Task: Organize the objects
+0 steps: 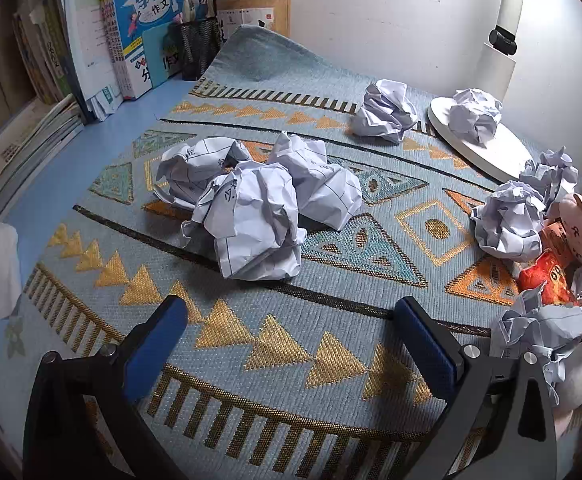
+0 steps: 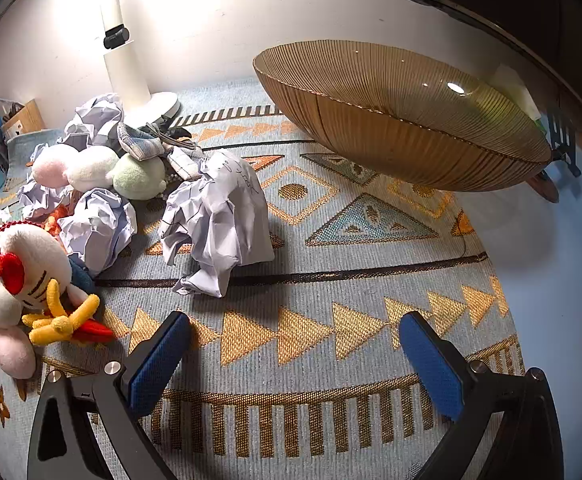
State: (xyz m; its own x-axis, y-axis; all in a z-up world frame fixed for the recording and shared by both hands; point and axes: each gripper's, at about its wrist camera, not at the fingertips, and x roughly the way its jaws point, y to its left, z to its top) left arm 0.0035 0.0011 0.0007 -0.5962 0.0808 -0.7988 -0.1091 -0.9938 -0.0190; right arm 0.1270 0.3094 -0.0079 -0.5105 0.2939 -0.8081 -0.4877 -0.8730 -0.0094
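Several things lie on the pale blue woven mat with gold triangles point(image 1: 331, 320): a ribbed amber glass bowl point(image 2: 391, 120) at its far right, empty, then crumpled balls of lined white paper point(image 1: 255, 224), three clustered mid-mat. Both the left gripper point(image 1: 291, 340) and right gripper point(image 2: 295, 356) hover spread, holding nothing.

Both wrist views low, forward, perhaps sharing lamp point(image 1: 487, 136)

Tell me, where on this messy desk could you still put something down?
The mat is bare in front of the right gripper, between the big paper ball and the amber bowl. The bowl is empty too. By the plush toys and the lamp base it is crowded.
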